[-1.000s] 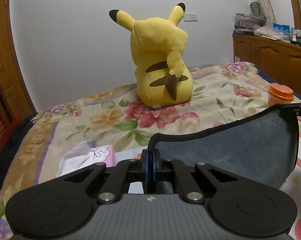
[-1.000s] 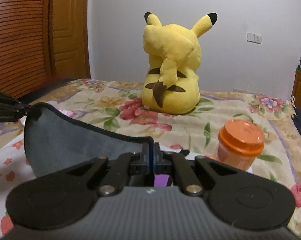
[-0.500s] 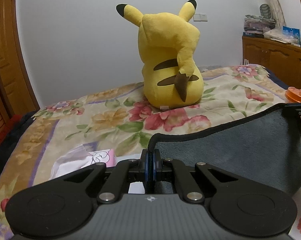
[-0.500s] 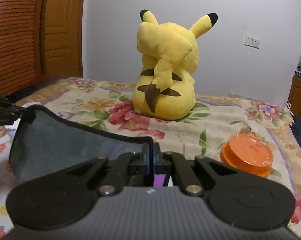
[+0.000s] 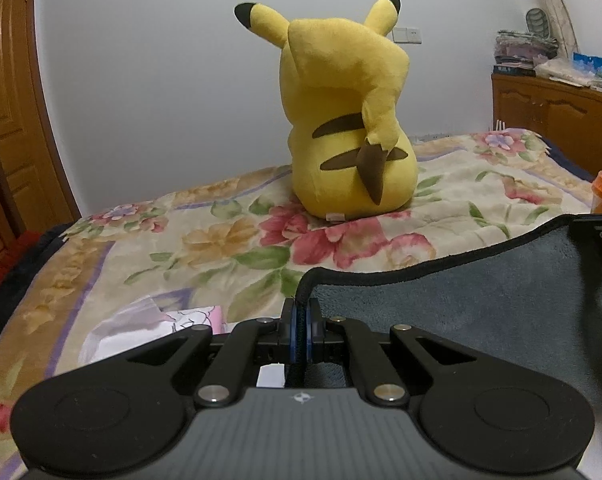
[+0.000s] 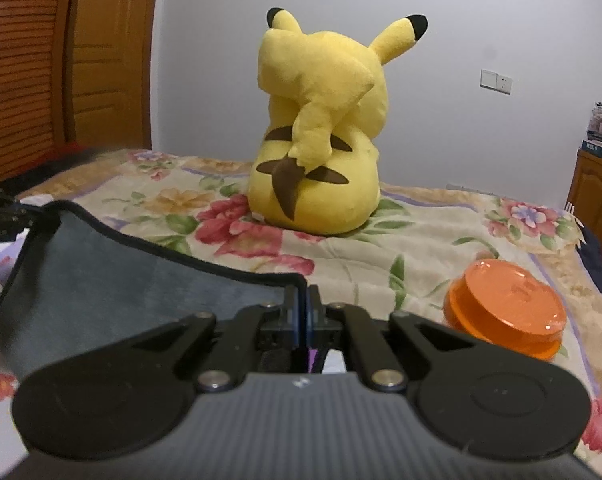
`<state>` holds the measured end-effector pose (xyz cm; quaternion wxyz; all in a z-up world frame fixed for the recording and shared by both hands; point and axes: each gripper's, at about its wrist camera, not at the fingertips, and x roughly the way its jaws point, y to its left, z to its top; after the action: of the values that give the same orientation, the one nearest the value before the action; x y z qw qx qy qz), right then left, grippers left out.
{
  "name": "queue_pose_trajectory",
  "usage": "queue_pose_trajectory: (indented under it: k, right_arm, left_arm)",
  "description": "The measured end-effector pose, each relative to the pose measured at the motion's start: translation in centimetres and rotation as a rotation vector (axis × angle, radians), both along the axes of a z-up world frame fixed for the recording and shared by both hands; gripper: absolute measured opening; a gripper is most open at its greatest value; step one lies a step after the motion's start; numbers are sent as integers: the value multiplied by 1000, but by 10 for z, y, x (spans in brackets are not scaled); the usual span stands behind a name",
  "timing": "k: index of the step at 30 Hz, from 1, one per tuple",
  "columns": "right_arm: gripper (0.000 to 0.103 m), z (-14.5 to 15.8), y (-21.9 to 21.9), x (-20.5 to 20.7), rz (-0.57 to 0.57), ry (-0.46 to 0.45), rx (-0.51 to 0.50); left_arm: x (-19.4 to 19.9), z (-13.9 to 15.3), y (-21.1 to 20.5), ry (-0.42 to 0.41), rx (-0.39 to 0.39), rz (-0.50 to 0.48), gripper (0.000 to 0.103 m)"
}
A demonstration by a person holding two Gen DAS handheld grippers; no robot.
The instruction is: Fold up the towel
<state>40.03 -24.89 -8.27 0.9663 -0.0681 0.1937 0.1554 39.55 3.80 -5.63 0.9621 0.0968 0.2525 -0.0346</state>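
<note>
Left wrist view shows the grey towel (image 5: pixel 481 300) lifted off the floral bedspread (image 5: pixel 229 240), hung between both tools on the near side of the yellow plush (image 5: pixel 345 120); the left gripper (image 5: pixel 301 312) pinches one dark-edged corner, the right gripper (image 6: pixel 303 312) the other; both aim level toward the plush. Judging by this, a fold is mid-carry; next, both corners should travel together and land evenly, clear of the orange jar (image 6: pixel 505 312) right of the plush.
</note>
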Motion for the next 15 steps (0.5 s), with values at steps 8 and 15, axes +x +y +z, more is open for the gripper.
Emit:
queue_pose_trajectory:
  k: [8,15]
  right_arm:
    - [4,-18,7,20,5,27,-24]
    - [4,-33,14,28,10,58,-41]
  left_arm:
    - [22,-24,2,41,2,28,5]
    - [31,-41,0,68,22,29,5]
